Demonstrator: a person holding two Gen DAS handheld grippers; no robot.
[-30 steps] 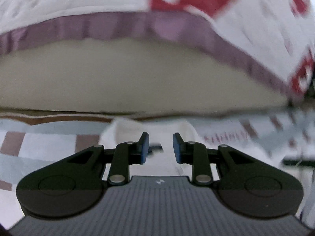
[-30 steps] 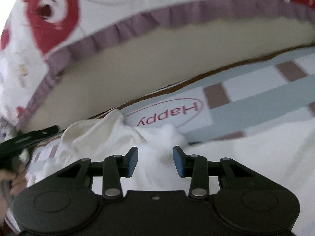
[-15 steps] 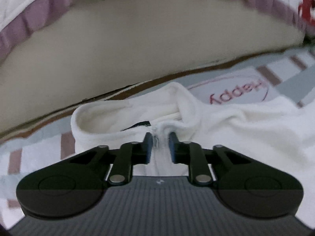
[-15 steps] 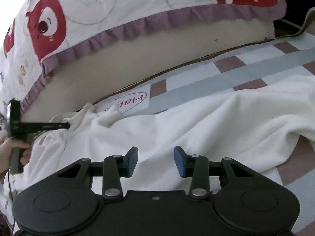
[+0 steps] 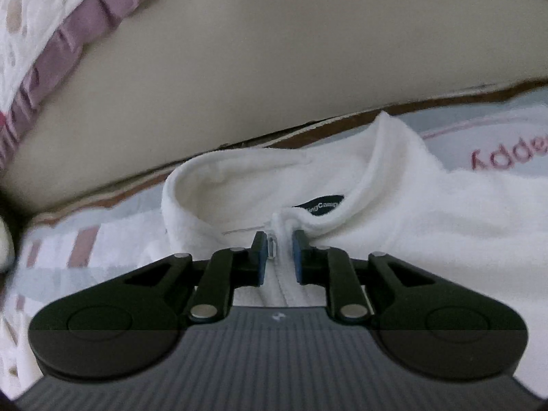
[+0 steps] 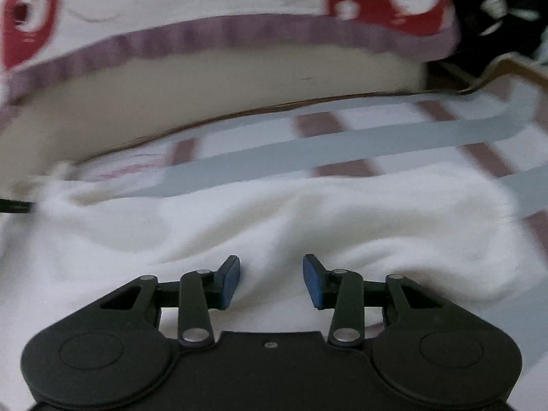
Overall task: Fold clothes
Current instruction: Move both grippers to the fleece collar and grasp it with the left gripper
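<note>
A white fleece jacket (image 5: 428,226) lies on a checked mat, its stand-up collar (image 5: 239,185) open and a dark neck label (image 5: 320,205) showing inside. My left gripper (image 5: 279,239) is shut on the zip ridge just below the collar, with a raised fold of fleece and the metal zip pull pinched between its blue pads. In the right wrist view the jacket's body (image 6: 274,212) spreads across the frame in soft folds. My right gripper (image 6: 270,263) hovers low over that fabric, open, with nothing pressed between its fingers.
A mattress's beige side (image 5: 274,68) rises right behind the jacket, under a bear-print cover with a purple frill (image 5: 68,34). The mat (image 6: 342,144) has grey and brown stripes and a "Happy" print (image 5: 496,157). Dark clutter (image 6: 496,7) sits at the far right.
My left gripper came down onto the collar area and its jaws narrowed around the zip ridge. My right gripper swung rightward along the jacket's body, staying open.
</note>
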